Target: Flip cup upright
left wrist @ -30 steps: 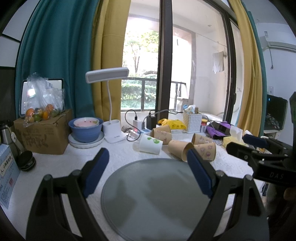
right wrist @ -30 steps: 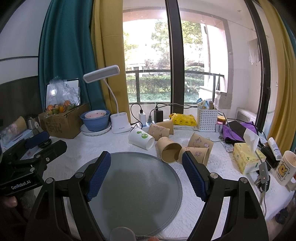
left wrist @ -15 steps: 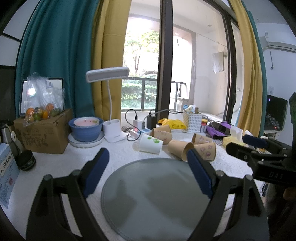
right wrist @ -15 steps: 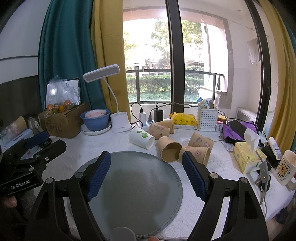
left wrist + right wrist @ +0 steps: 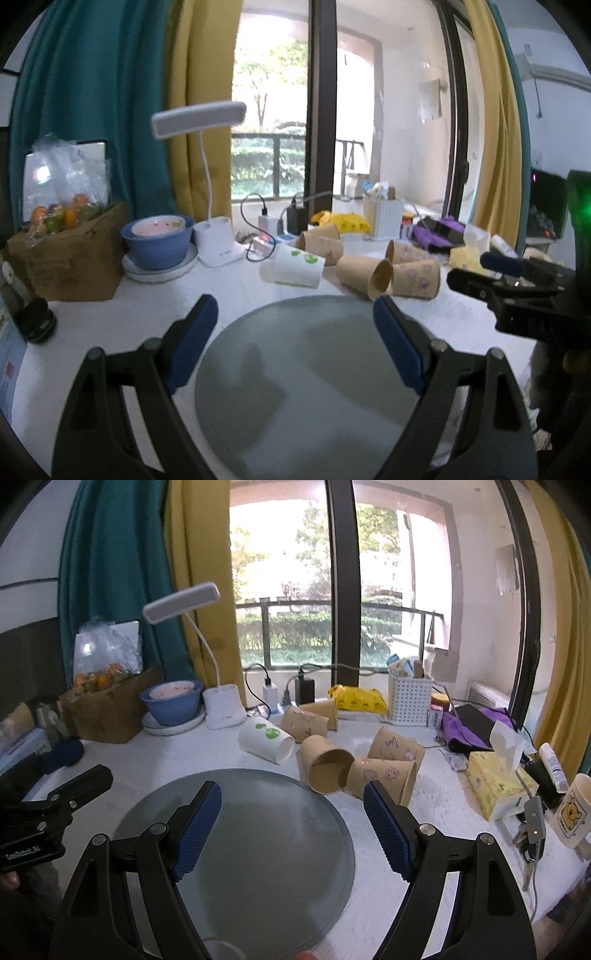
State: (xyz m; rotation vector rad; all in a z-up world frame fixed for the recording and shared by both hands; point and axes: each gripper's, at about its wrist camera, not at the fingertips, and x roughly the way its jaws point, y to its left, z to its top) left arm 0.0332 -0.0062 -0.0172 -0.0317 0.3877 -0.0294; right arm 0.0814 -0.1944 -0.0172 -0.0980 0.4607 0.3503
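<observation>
Both grippers (image 5: 291, 332) (image 5: 291, 816) moved fwd, open; cups (image 5: 327, 762) probably untouched.

Paper cups (image 5: 327, 764) on sides behind grey mat; one white cup (image 5: 266, 739), green-spotted.

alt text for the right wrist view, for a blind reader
The open right gripper hovers over a round grey mat on a white table. Beyond the mat, five brown paper cups and one white paper cup with green spots lie on their sides before a large window.
</observation>
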